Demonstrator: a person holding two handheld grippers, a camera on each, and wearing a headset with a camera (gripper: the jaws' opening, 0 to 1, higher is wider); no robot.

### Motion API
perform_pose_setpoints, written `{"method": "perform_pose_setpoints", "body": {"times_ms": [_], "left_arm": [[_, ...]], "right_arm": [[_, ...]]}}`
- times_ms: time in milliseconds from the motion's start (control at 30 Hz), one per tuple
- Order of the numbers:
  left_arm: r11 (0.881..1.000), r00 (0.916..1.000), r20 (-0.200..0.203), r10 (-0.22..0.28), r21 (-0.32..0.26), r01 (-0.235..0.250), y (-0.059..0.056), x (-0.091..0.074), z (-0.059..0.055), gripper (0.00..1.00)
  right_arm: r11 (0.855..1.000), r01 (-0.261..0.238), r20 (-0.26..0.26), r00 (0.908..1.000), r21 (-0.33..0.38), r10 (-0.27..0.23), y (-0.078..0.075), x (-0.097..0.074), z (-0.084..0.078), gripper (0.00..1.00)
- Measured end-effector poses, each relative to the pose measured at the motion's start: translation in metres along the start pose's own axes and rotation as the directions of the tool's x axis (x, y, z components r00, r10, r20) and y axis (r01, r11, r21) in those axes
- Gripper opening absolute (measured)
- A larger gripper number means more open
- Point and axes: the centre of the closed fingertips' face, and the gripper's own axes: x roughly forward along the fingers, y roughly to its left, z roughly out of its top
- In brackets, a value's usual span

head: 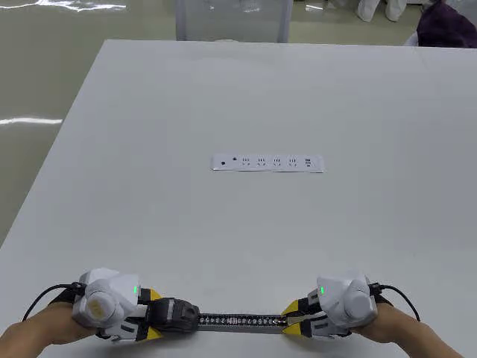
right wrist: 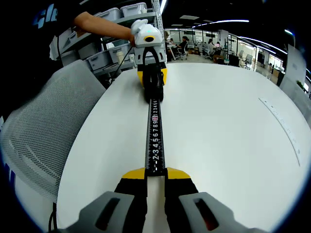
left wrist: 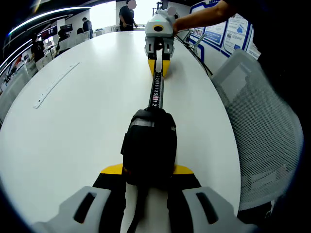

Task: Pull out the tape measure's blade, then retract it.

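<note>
A black tape measure case [head: 177,314] [left wrist: 148,144] lies on the white table near its front edge, with my left gripper [head: 158,316] [left wrist: 148,171] shut on it. Its dark blade [head: 242,321] [left wrist: 156,90] [right wrist: 154,136] with white numbers is drawn out flat to the right. My right gripper [head: 292,319] [right wrist: 155,172] is shut on the blade's tip. In the right gripper view the case [right wrist: 153,83] sits at the far end of the blade, held by the left gripper [right wrist: 151,73]. In the left gripper view the right gripper [left wrist: 159,64] pinches the blade's far end.
A white power strip [head: 268,162] [left wrist: 54,85] [right wrist: 283,125] lies flat at the middle of the table. A grey mesh chair [left wrist: 257,141] [right wrist: 48,126] stands at the near edge. Shelves with bins and people sit in the background.
</note>
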Motion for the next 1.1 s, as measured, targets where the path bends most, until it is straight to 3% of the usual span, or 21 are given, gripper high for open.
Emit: {"method": "perform_pose_setpoints", "body": {"times_ms": [1100], "left_arm": [[1.0, 1.0, -0.007, -0.004, 0.001, 0.004, 0.0, 0.0, 0.0, 0.28]], "right_arm": [[1.0, 0.024, -0.01, 0.9997, 0.009, -0.024, -0.002, -0.017, -0.016, 0.1]]}}
